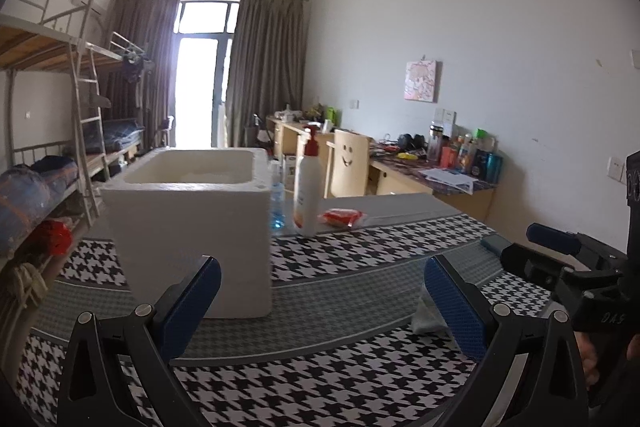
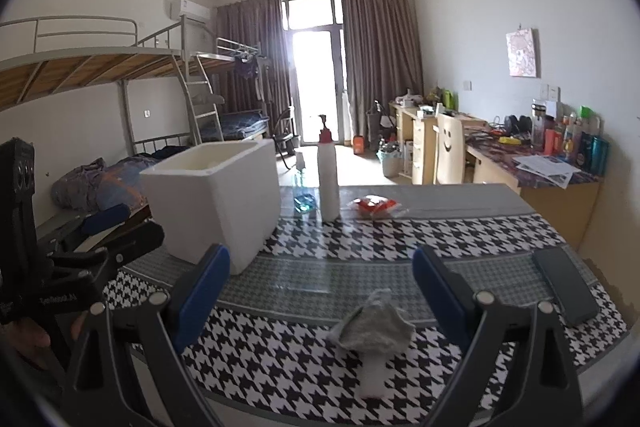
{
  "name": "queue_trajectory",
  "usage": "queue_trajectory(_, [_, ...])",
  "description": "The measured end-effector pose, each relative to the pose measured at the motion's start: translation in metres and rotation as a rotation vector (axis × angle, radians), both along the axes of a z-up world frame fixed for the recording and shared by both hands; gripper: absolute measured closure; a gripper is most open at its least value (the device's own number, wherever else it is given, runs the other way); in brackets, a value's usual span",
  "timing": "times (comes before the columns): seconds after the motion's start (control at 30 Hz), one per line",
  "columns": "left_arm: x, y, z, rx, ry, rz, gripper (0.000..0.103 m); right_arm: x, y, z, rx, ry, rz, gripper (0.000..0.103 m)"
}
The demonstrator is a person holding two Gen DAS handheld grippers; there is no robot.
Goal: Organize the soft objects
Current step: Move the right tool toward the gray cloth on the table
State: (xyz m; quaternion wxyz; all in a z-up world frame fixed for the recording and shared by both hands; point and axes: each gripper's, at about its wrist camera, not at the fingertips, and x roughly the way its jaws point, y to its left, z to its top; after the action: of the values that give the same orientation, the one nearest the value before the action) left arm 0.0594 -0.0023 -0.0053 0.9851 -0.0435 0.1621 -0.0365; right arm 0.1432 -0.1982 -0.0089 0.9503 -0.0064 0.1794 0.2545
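Note:
A grey and white sock (image 2: 372, 331) lies crumpled on the houndstooth tablecloth, just ahead of and between the open fingers of my right gripper (image 2: 320, 291). In the left wrist view only its white end (image 1: 426, 315) shows, behind the right finger. My left gripper (image 1: 320, 303) is open and empty, in front of a white foam box (image 1: 188, 227) with an open top. The box also shows in the right wrist view (image 2: 216, 195), left of centre.
A white pump bottle (image 1: 308, 195), a clear bottle with blue liquid (image 1: 277, 203) and a red packet (image 1: 342, 217) stand behind the box. A dark phone (image 2: 566, 285) lies at the table's right. Bunk beds stand left, desks right.

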Motion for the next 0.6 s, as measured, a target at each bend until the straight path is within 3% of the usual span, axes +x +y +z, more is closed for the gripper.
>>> queue_trajectory(0.6, [0.013, -0.037, -0.020, 0.043, 0.020, -0.102, 0.001, -0.003, -0.029, -0.020, -0.003, 0.065, -0.084, 0.008])
